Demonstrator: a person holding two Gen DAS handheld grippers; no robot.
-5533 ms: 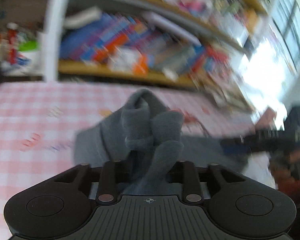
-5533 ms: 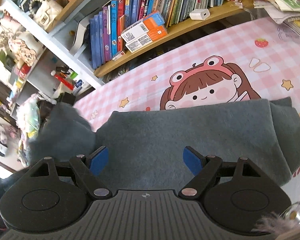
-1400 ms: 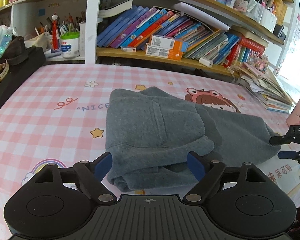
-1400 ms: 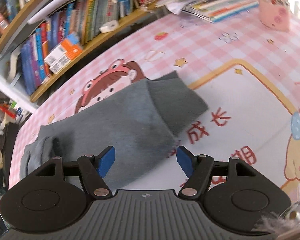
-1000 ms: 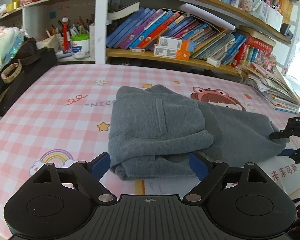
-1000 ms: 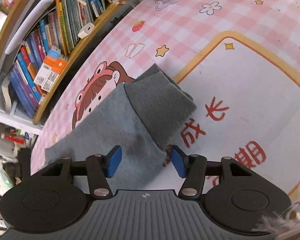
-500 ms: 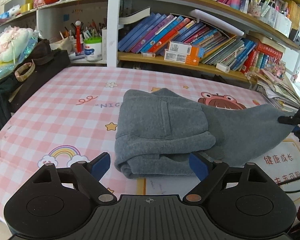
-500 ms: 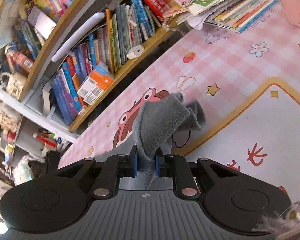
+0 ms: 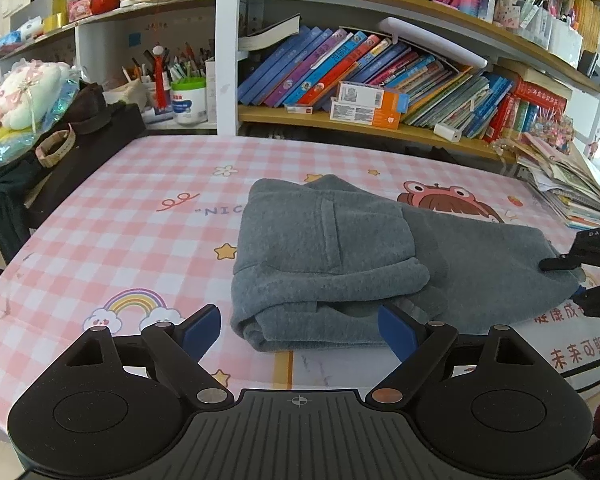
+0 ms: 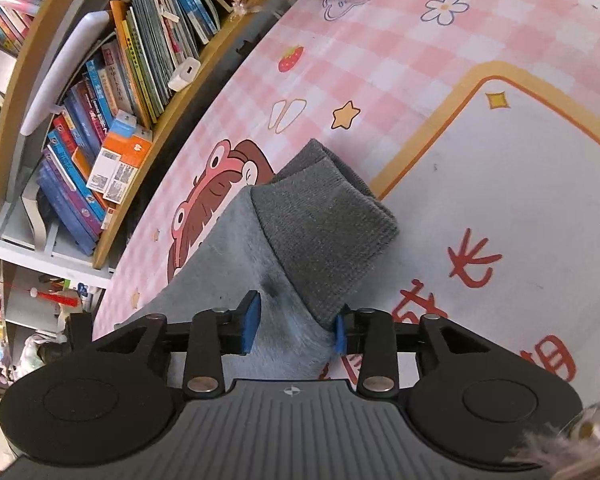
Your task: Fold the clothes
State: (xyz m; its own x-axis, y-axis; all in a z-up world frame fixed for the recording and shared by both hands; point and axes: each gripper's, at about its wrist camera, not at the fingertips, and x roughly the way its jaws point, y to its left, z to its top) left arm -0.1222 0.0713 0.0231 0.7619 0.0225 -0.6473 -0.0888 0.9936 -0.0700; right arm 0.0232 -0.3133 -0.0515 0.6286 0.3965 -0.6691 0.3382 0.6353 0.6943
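A grey fleece garment (image 9: 328, 248) lies on the pink checked tablecloth (image 9: 140, 208), its left part folded over into a thick stack. One long leg runs right to a ribbed cuff (image 10: 324, 216) that lies flat. My left gripper (image 9: 300, 324) is open at the near edge of the stack, and nothing is between its fingers. My right gripper (image 10: 296, 320) straddles the leg just behind the cuff. Its jaws are opening, with fabric between the blue pads (image 10: 250, 322) but not pinched. The right gripper (image 9: 568, 282) also shows at the leg's end.
Bookshelves (image 9: 380, 80) run along the table's far side, with a white charger (image 10: 184, 74) on the ledge. A pile of magazines (image 9: 572, 196) sits at the far right. A black bag (image 9: 80, 148) and a plush toy (image 9: 24, 96) crowd the left edge.
Half a second ago my right gripper held the cuff pinched and lifted. Now the cuff lies flat on the table and the jaws have parted. The left gripper has hardly moved.
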